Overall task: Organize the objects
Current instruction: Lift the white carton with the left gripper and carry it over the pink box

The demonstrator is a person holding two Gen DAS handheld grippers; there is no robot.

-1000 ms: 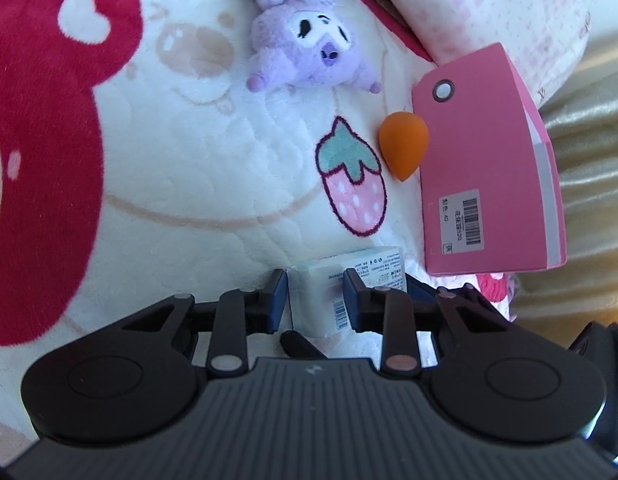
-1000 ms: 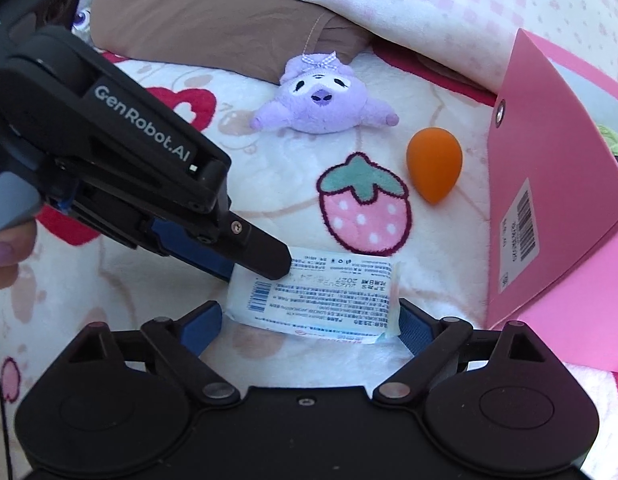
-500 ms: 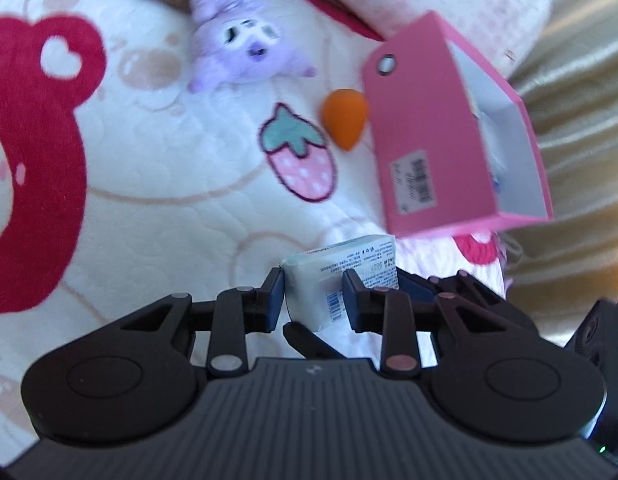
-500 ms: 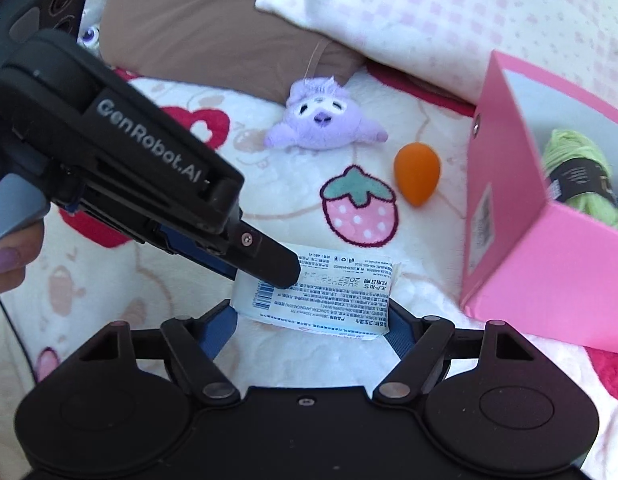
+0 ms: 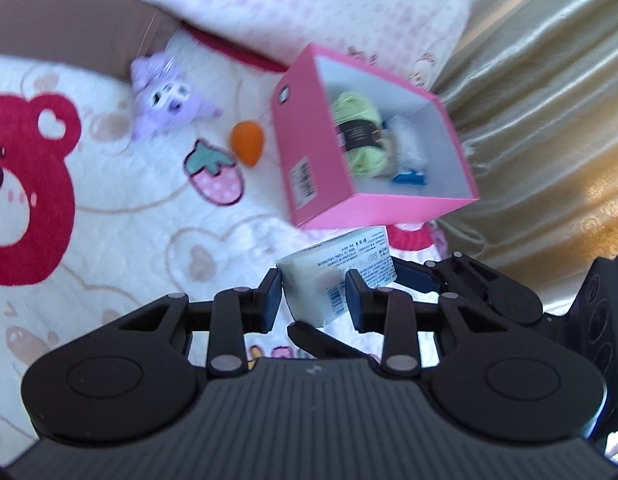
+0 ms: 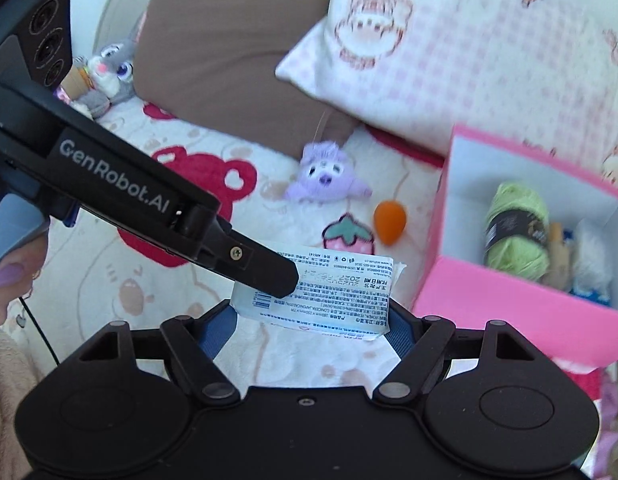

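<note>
1. A white tissue pack [image 5: 336, 278], printed label up, is held above the bed blanket [image 5: 121, 200], its long axis pointing toward the pink box [image 5: 309, 152].
2. The left tool [image 5: 313, 294] is clamped across the pack's near end.
3. The right tool [image 6: 311, 326] brackets the pack's ends; whether it presses is unclear.
4. The open box, holding green yarn [image 6: 515, 230], lies just ahead and right.

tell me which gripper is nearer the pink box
Right, narrowly. The right gripper sits beside the pink box, holding the tissue pack's ends; the left gripper clamps that pack on the side away from the box.
</note>
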